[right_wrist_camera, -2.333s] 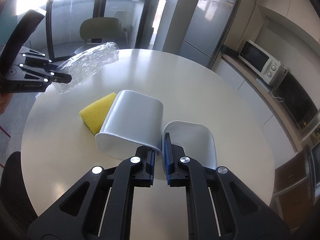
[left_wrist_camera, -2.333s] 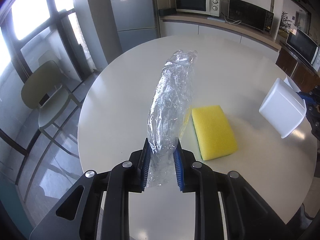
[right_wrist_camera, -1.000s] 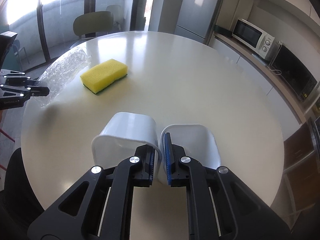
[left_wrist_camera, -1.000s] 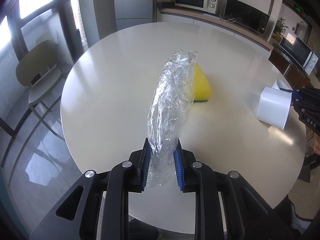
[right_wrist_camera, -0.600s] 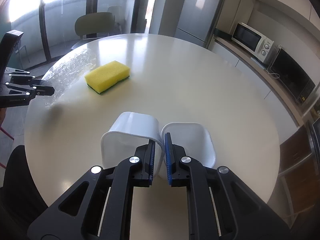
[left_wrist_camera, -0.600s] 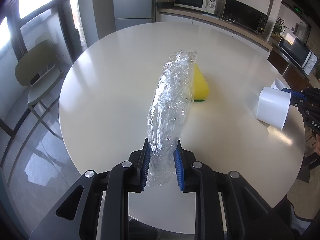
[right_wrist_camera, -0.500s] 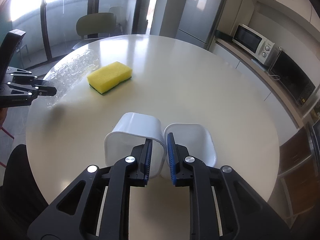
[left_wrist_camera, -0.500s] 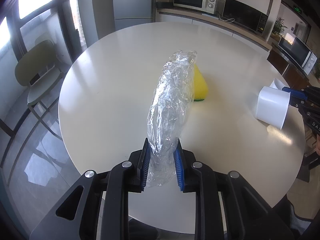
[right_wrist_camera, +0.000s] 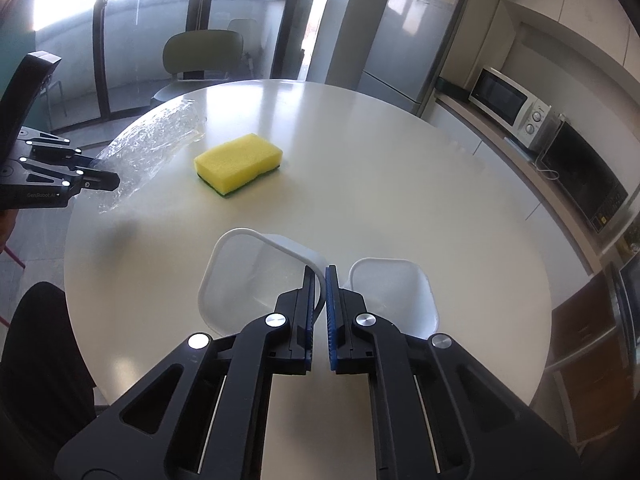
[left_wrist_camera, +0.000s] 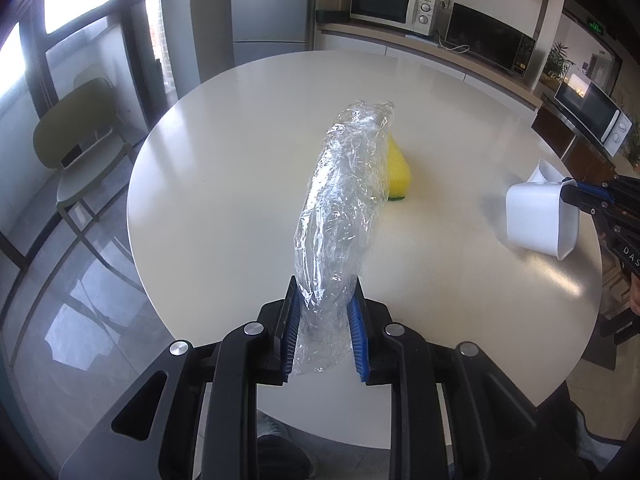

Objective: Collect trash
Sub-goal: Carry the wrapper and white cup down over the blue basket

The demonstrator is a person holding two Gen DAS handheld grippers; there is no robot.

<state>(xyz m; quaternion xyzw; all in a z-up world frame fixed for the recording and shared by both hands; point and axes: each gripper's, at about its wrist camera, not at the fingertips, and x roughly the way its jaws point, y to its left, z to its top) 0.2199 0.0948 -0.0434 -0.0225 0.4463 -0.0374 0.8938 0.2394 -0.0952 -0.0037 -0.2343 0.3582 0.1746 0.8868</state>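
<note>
My left gripper (left_wrist_camera: 323,308) is shut on a crumpled clear plastic bottle (left_wrist_camera: 344,196) and holds it above the round white table (left_wrist_camera: 240,168). The bottle also shows at the left in the right wrist view (right_wrist_camera: 152,148). My right gripper (right_wrist_camera: 323,276) is shut on the rim of a white plastic bin (right_wrist_camera: 244,276), tipped with its opening toward the camera. In the left wrist view the bin (left_wrist_camera: 536,216) hangs at the table's right edge.
A yellow sponge (right_wrist_camera: 238,162) with a green underside lies mid-table, partly hidden behind the bottle in the left wrist view (left_wrist_camera: 398,168). A second white container (right_wrist_camera: 394,292) sits right of my right gripper. A green chair (left_wrist_camera: 80,148) stands beyond the table's left edge.
The right gripper has tipped the white bin so its opening now faces the camera. The left gripper still holds the bottle, almost unmoved.
</note>
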